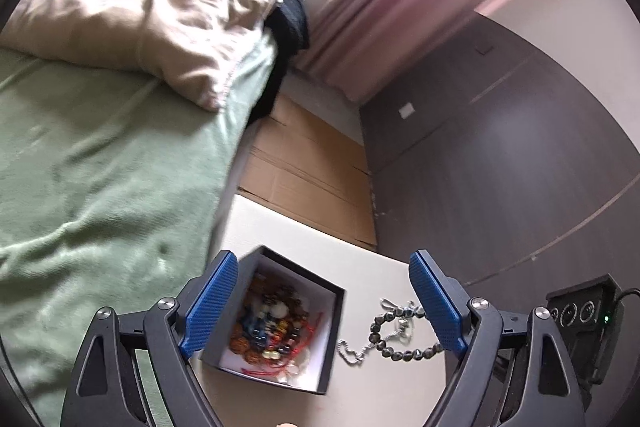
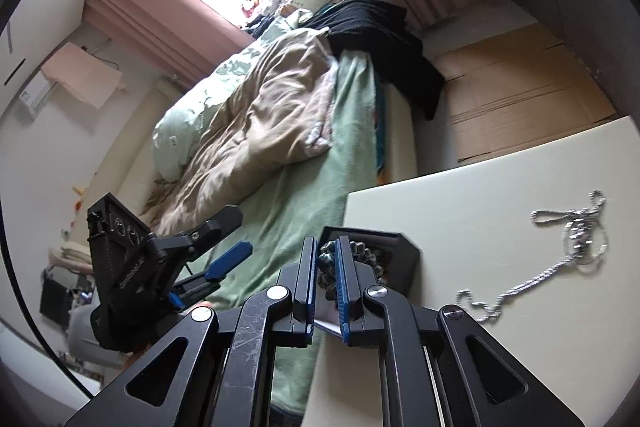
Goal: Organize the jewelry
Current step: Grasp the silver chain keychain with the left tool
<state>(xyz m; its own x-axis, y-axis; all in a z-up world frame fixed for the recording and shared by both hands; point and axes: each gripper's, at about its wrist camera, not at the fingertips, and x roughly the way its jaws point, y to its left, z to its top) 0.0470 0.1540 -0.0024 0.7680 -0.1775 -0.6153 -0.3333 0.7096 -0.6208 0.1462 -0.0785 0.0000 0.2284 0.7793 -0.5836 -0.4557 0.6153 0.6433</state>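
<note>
- Black square cardboard box [image 1: 280, 327], white-lined, on the cream tabletop [image 1: 360, 259], filled with mixed coloured beads.
- Left gripper [image 1: 320, 307]: jaws spread wide, empty.
- Right gripper [image 2: 326, 279]: clenched, apparently on a dark beaded bracelet [image 2: 326, 259].
- Silver chain [image 2: 560, 259] beside the box.

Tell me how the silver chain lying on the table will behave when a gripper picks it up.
The silver chain will probably be floppy: it lies in loose curls on the table, so it should dangle from any single pinch. Its links look fine and thin, so it seems light and may slip out of a grip. Its bunched end may come up tangled.
</note>
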